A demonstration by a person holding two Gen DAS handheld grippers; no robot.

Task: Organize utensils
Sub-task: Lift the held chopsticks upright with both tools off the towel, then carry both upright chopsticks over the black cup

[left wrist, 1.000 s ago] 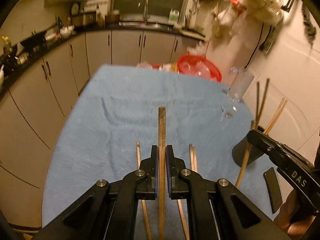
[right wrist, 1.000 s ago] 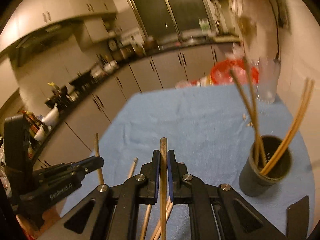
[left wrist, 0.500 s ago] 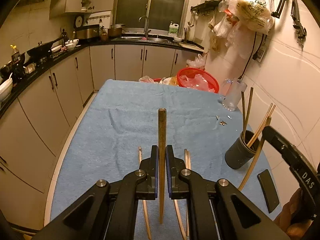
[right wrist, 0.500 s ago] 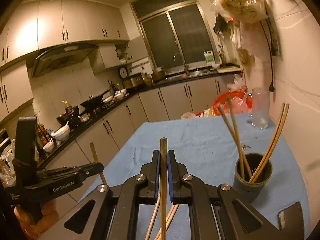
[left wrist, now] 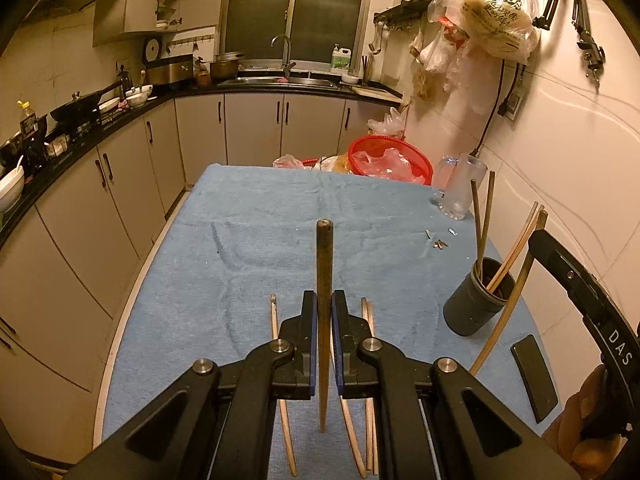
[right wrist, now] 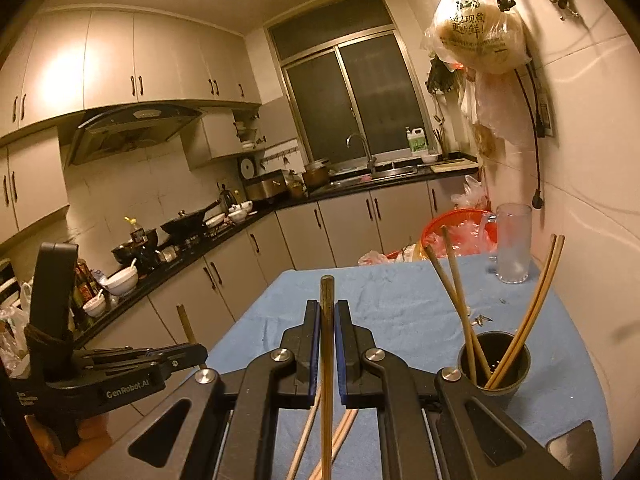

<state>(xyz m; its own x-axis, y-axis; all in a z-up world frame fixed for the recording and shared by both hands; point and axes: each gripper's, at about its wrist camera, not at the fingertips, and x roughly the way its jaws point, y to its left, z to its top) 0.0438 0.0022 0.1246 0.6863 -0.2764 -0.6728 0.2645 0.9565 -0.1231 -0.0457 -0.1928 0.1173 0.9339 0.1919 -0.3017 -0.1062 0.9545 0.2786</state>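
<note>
"DAS" stood in white on the right gripper [left wrist: 532,248] where it showed at the edge of the left view, and "GenRobot.AI" on the left gripper [right wrist: 196,350] in the right view; a bag [right wrist: 476,36] hung on the wall bore green print too small to read. The left gripper [left wrist: 325,304] was clamped on a dark chopstick [left wrist: 324,280], held upright above the table. The right gripper [right wrist: 328,312] was likewise closed on a chopstick [right wrist: 327,344], its tip pointing up. A dark cup [left wrist: 476,304] near the table's right edge held four chopsticks leaning outward. More chopsticks [left wrist: 366,344] lay loose on the blue cloth [left wrist: 260,240] under the left gripper. A phone [left wrist: 534,376] lay just beyond the cup, near the wall. A glass mug [left wrist: 460,188] and a red basket [left wrist: 392,160] stood at the far end. Around it ran a dim kitchen: pale cabinets, black counter, sink [left wrist: 280,78] under a dark window.
</note>
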